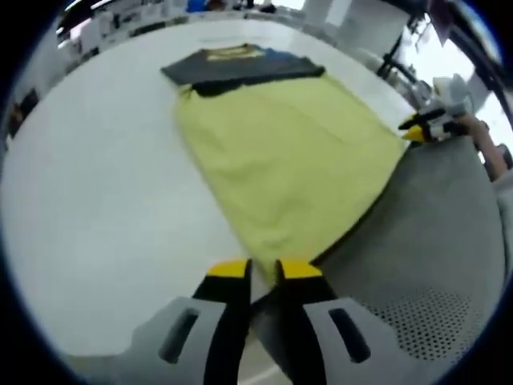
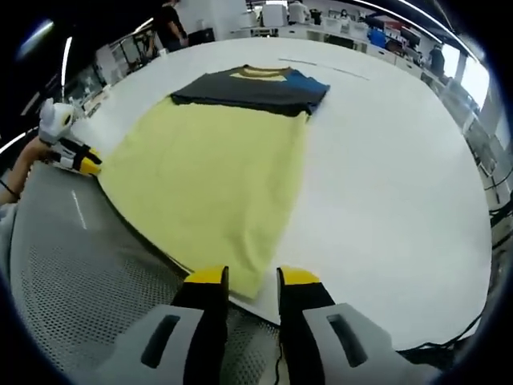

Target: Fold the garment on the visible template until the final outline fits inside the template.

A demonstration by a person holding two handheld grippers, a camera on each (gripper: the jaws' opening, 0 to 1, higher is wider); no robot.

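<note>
Yellow garment [image 2: 212,180] flat on table [image 2: 385,160] (no containers).

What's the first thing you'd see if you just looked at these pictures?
The big yellow garment spread flat on the white table, its near hem hanging toward the grey mesh surface. Its dark grey and blue top part lies at the far end. The yellow-tipped fingers of the right gripper sit at the near hem.

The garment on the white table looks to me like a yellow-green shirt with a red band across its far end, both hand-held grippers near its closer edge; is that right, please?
Not quite: the band across the far end of the garment is dark grey, not red, as the right gripper view shows. The rest holds: it lies on the white table, with the left hand-held gripper and the right hand-held gripper at its near edge.
</note>
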